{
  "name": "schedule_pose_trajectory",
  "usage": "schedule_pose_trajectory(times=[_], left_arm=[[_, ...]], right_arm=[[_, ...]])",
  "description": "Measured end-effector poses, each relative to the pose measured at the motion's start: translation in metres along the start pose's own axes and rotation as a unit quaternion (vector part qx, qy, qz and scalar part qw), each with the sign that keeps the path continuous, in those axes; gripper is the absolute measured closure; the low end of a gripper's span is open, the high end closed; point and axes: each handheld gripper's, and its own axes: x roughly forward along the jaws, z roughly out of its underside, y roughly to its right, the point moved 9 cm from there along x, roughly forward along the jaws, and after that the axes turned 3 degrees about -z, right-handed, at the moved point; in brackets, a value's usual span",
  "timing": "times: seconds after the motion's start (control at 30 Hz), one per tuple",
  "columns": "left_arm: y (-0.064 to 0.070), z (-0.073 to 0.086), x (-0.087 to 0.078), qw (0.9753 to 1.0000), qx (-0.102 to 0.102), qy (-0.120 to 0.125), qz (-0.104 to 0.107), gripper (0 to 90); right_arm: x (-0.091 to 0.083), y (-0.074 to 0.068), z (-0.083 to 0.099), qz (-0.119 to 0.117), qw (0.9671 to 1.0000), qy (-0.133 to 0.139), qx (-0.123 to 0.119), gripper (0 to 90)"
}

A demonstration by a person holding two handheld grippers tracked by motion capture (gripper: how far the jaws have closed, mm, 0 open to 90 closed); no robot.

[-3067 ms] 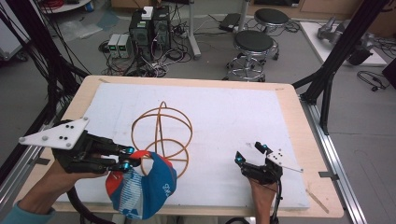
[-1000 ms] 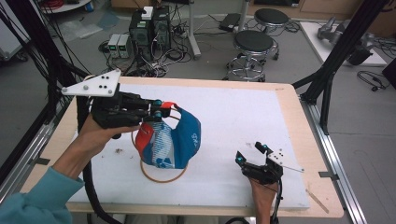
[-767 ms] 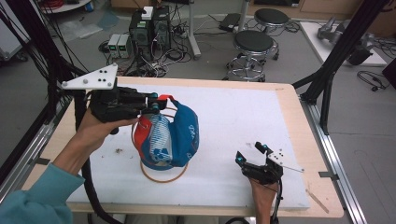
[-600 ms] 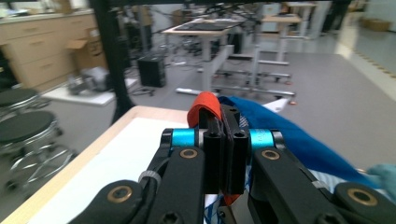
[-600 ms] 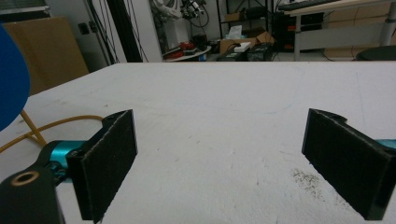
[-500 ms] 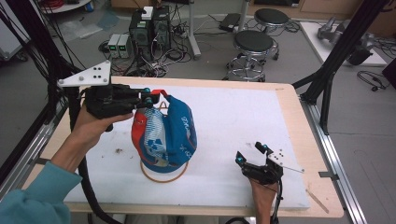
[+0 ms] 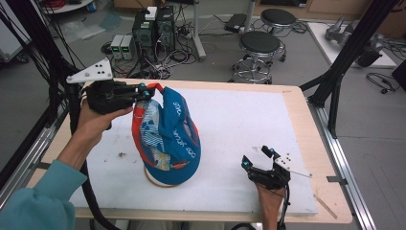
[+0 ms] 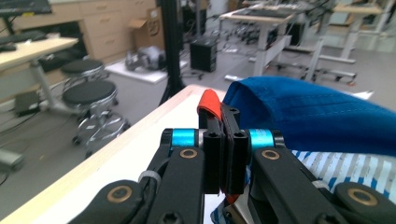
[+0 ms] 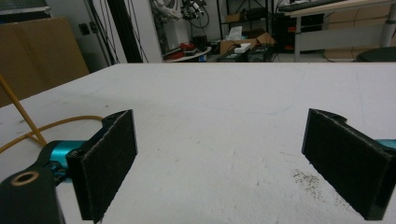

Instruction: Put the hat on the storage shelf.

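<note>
A blue cap (image 7: 172, 139) with a red edge and a striped panel is draped over an orange wire stand (image 7: 155, 180), of which just the base ring shows below it. My left gripper (image 7: 145, 92) is at the cap's upper left, shut on its red edge. In the left gripper view the jaws (image 8: 223, 154) are pressed together on that red edge (image 8: 208, 103), with the blue cloth (image 8: 317, 116) to the right. My right gripper (image 7: 257, 157) rests open near the table's front right, apart from the cap. Nothing is between its pads (image 9: 219, 163); the wire stand (image 9: 23, 122) shows at the left.
A white mat (image 7: 249, 115) covers the wooden table. Black frame posts (image 7: 335, 76) stand at the right edge and at the left. Two stools (image 7: 258, 45) and electronics boxes (image 7: 153, 26) sit on the floor beyond the far edge.
My left gripper carried the cap from the front left up and over the wire stand, then drew back to the left. The cap now hangs over the stand. The right gripper has not moved.
</note>
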Motion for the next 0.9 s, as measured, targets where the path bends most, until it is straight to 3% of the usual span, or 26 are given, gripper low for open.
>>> schedule_pose_trajectory(times=[0.2,0.37,0.4,0.47,0.73,0.9], left_arm=[[-0.017,0.02,0.003,0.9991,-0.014,-0.022,-0.033,88.1],[-0.022,0.037,0.009,0.9981,-0.022,-0.042,-0.04,88.0],[-0.025,0.044,0.011,0.9977,-0.035,-0.042,-0.04,87.9],[-0.027,0.05,0.012,0.9975,-0.041,-0.042,-0.041,87.9],[-0.03,0.059,0.009,0.9968,-0.042,-0.057,-0.038,87.5],[-0.035,0.08,0.01,0.9943,-0.059,-0.076,-0.044,86.9]], right_arm=[[0.0,0.0,0.0,0.0,1.0,0.0,0.0,9.3],[0.0,0.0,0.0,0.0,1.0,0.0,0.0,9.3],[0.0,0.0,0.0,0.0,1.0,-0.001,-0.002,9.2],[0.0,0.0,0.0,0.0,1.0,-0.003,-0.002,9.2],[0.0,0.0,0.0,0.0,1.0,-0.002,-0.002,9.2],[0.0,-0.001,0.0,0.0,1.0,-0.001,-0.005,9.2]])
